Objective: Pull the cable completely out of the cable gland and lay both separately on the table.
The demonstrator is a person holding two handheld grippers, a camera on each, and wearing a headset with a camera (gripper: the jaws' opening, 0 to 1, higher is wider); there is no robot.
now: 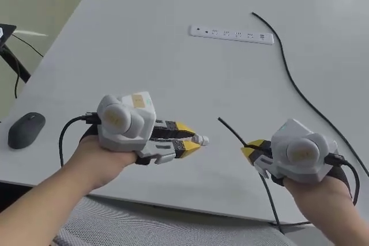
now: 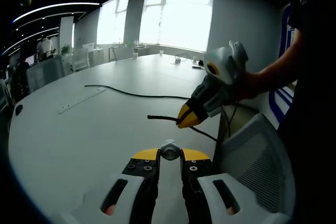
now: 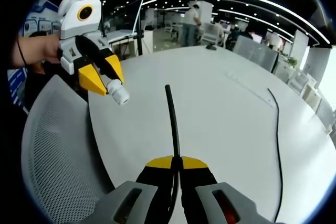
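My left gripper (image 1: 195,140) is shut on a small white cable gland (image 1: 200,140), held above the table's near edge. The gland (image 2: 169,149) pokes out between the yellow jaw tips, and from the other side it hangs free as a white gland (image 3: 118,94). My right gripper (image 1: 249,147) is shut on a short black cable (image 1: 232,132) whose free end points up and left. The cable (image 3: 172,124) runs straight out from the jaws. Cable and gland are apart, a small gap between them. The cable's lower part (image 1: 268,197) drops past the table edge.
A white power strip (image 1: 232,34) lies further back on the grey table (image 1: 144,56), with a long black cord (image 1: 294,82) curving to the right. A dark mouse (image 1: 25,129) sits at the left edge. A mesh chair (image 1: 144,226) stands below the near edge.
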